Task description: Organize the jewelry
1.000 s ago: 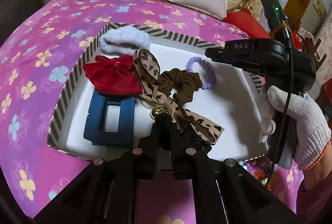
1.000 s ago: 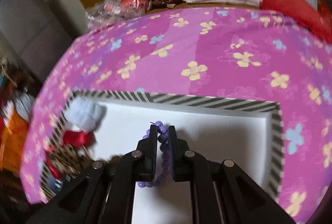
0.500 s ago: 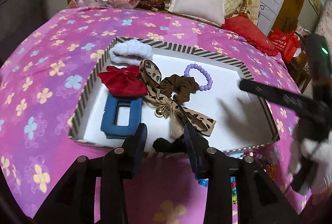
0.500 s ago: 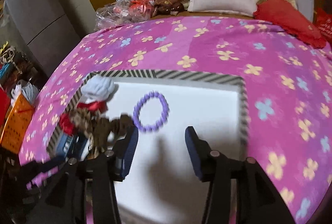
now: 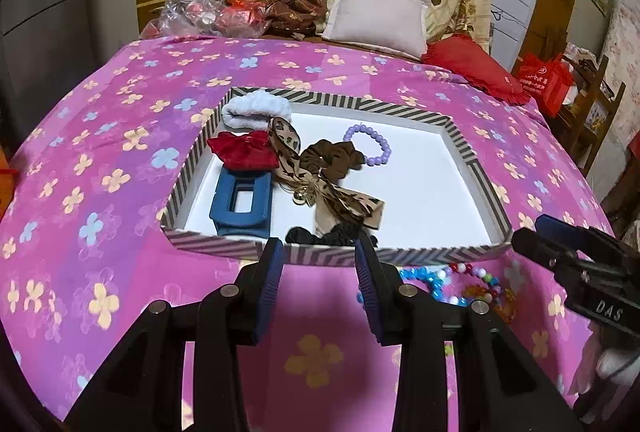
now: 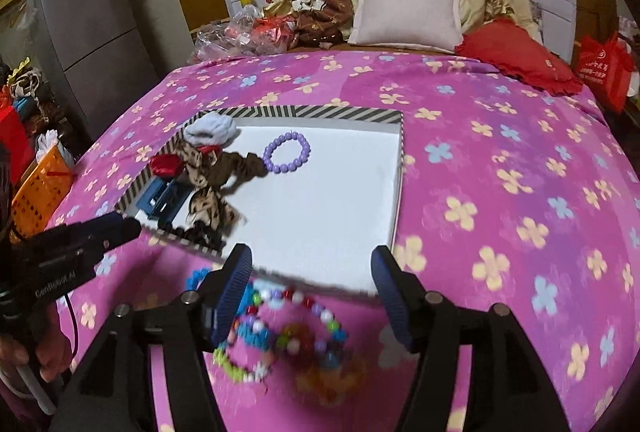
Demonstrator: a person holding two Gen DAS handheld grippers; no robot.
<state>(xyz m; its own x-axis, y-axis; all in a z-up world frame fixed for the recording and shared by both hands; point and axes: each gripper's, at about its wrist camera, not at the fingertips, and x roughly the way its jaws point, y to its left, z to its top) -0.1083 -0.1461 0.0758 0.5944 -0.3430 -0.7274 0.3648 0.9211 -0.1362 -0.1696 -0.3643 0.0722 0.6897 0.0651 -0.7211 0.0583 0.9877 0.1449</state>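
A striped-rim white tray [image 5: 416, 116] [image 6: 394, 192] lies on the pink bedspread. In it are a purple bead bracelet [image 5: 370, 144] [image 6: 286, 153], a brown scrunchie [image 5: 330, 158], a leopard ribbon [image 5: 344, 204], a red bow [image 5: 242, 150], a blue claw clip [image 5: 240, 202], a pale blue scrunchie [image 5: 256, 108] and a black scrunchie [image 5: 328, 234]. Several colourful bead bracelets [image 6: 280, 336] [image 5: 460, 282] lie on the bedspread in front of the tray. My left gripper [image 5: 319, 256] is open and empty at the tray's near rim. My right gripper [image 6: 312, 272] is open and empty above the loose bracelets.
A white pillow [image 5: 376, 18], a red cushion [image 5: 476, 70] and piled clothes and bags [image 5: 224, 14] lie at the far end of the bed. A grey fridge [image 6: 92, 36] and an orange basket [image 6: 38, 188] stand on the left.
My right gripper let go of the purple bracelet in the tray, opened and drew back toward the loose bracelets. My left gripper opened, released the leopard ribbon and pulled back to the tray's near rim.
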